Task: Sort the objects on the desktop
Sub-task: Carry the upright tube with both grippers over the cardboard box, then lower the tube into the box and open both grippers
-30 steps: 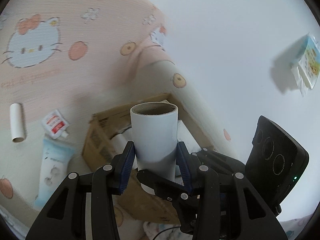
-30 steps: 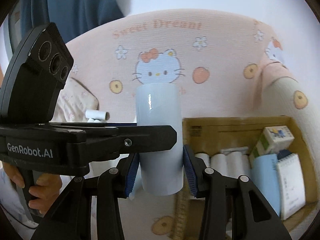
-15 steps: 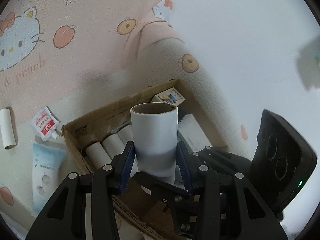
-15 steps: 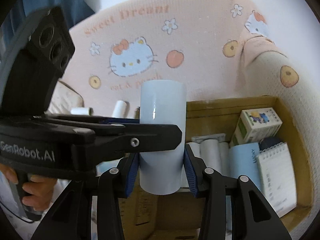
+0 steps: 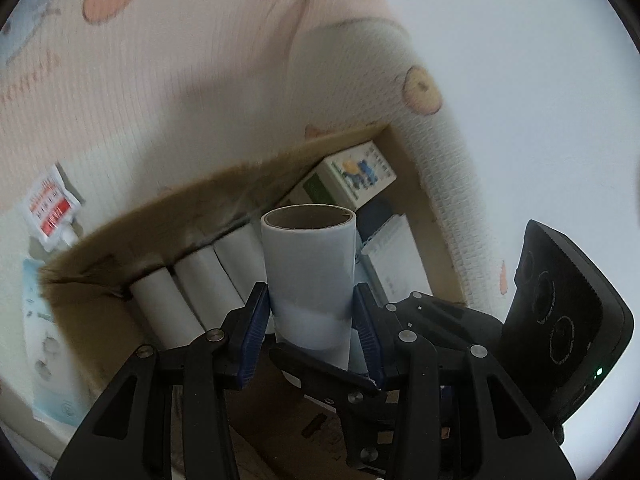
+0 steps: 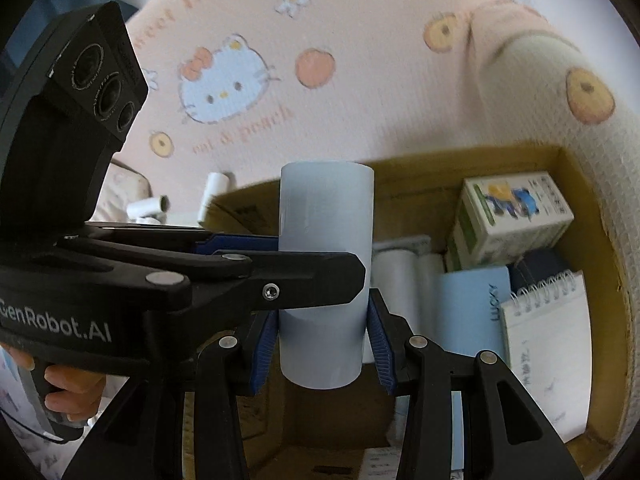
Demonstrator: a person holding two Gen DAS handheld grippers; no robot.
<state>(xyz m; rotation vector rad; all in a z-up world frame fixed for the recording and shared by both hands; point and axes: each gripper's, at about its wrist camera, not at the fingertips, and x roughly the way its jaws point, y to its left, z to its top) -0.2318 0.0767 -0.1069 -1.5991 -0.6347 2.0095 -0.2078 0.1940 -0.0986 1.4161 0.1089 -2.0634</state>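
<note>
Both my grippers are clamping one pale roll (image 5: 310,280) at once: my left gripper (image 5: 311,334) is pinching it with blue pads (image 5: 256,320) on each side, open hollow end facing this camera; my right gripper (image 6: 322,344) is gripping the same roll (image 6: 326,216) crosswise, jaws partly spread to its width. The roll is hanging over the box (image 6: 568,168), not yet inside.

Surroundings:
- Box (image 5: 436,240) is sitting on a pink cartoon-print blanket (image 6: 360,92).
- In the box: three white rolls (image 5: 204,280) lying side by side along the far wall, one carton (image 6: 516,216), one blue booklet (image 6: 472,312), one spiral notepad (image 6: 548,344), one dark item (image 6: 532,268) partly hidden between carton and notepad.
- Outside the box: one red-and-white sachet (image 5: 50,208), one blue tube (image 5: 44,340), three small white tubes (image 6: 160,204), partly masked by my left gripper's body.
- My left gripper's arm is crossing the right wrist view, blocking the roll's middle; a hand (image 6: 68,392) is holding its handle.

Change from a second ago: both views are tilting further down, the box is filling more of each picture and its contents are showing more fully; my grip on the roll is staying the same
</note>
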